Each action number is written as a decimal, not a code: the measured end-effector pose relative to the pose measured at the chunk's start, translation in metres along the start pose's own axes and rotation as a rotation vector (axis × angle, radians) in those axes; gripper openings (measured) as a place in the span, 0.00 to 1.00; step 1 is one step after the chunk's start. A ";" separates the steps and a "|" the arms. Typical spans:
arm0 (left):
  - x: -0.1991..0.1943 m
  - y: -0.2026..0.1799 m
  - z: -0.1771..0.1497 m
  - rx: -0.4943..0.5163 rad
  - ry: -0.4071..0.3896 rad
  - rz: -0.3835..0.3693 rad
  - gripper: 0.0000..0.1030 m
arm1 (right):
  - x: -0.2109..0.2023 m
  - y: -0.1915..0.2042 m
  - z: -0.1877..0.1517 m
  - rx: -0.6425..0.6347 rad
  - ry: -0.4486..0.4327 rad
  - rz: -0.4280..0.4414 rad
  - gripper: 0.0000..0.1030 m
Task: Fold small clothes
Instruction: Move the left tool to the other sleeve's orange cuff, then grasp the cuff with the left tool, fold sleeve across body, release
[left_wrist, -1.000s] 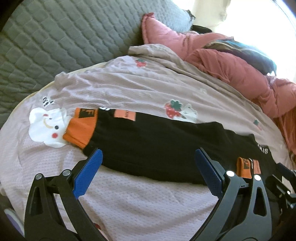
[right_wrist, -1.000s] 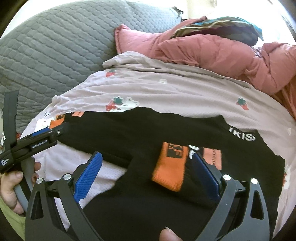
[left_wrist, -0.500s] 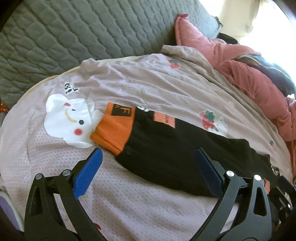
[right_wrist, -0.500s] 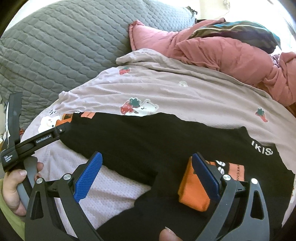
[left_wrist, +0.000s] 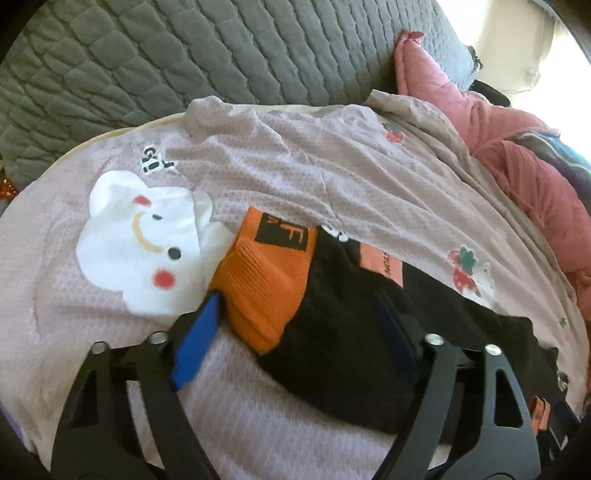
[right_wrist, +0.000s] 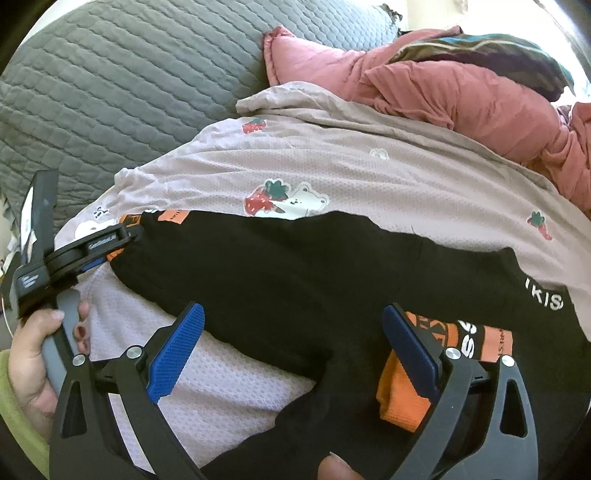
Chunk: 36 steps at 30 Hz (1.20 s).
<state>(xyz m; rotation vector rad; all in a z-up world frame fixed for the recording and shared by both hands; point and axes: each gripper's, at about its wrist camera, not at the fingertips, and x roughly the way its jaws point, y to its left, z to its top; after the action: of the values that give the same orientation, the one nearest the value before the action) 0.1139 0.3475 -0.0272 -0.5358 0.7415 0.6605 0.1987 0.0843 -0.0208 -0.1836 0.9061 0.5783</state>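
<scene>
Black knit trousers with ribbed orange cuffs lie spread on a mauve waffle-textured sheet printed with strawberries and a white smiling bear face; behind it rise a grey quilted cushion and a crumpled pink padded jacket. One orange cuff sits between the fingers of the left tongs, which stand released and wide — the blue left pad rests just beside the cuff's edge, the darker right pad on the black leg. The cuff carries a black patch reading "F", and an orange label beside it has small writing too blurred to read. The right tongs are likewise released, hanging over the other leg; their right pad stands just beside the second orange cuff, which lies folded back on the black cloth. Beyond that pad, white letters "KIS" show on the waistband. To the left of the right tongs, a bare hand with a green sleeve grips the grey handle of the left tongs, fingers curled round it.
</scene>
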 end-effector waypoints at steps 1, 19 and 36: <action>0.002 -0.002 0.001 0.010 -0.011 0.017 0.58 | 0.000 -0.002 -0.001 0.008 0.001 -0.003 0.94; -0.069 -0.030 -0.006 0.100 -0.165 -0.395 0.07 | -0.035 -0.048 -0.024 0.159 -0.035 -0.011 0.94; -0.121 -0.131 -0.080 0.406 -0.119 -0.776 0.07 | -0.099 -0.134 -0.077 0.291 -0.046 -0.171 0.94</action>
<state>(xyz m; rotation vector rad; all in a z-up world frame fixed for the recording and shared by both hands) 0.1039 0.1648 0.0408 -0.3608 0.4780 -0.1809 0.1714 -0.0963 -0.0025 0.0154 0.9090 0.2860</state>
